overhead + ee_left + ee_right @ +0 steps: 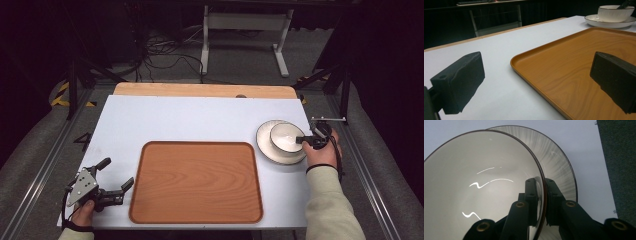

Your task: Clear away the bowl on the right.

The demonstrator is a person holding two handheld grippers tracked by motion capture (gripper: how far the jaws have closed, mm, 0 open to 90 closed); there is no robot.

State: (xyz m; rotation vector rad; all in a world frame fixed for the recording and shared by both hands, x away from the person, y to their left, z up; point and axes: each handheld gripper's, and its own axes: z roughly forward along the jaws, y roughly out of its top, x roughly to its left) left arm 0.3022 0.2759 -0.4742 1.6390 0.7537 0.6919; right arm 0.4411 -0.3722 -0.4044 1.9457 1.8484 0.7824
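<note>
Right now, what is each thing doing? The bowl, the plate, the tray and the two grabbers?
Bowl: upright on the plate, empty, its rim pinched by the right gripper.
Plate: flat on the table, under the bowl.
Tray: flat on the table, empty.
Right gripper: shut on the bowl's rim, one jaw inside, one outside.
Left gripper: open, holding nothing, beside the tray.
</note>
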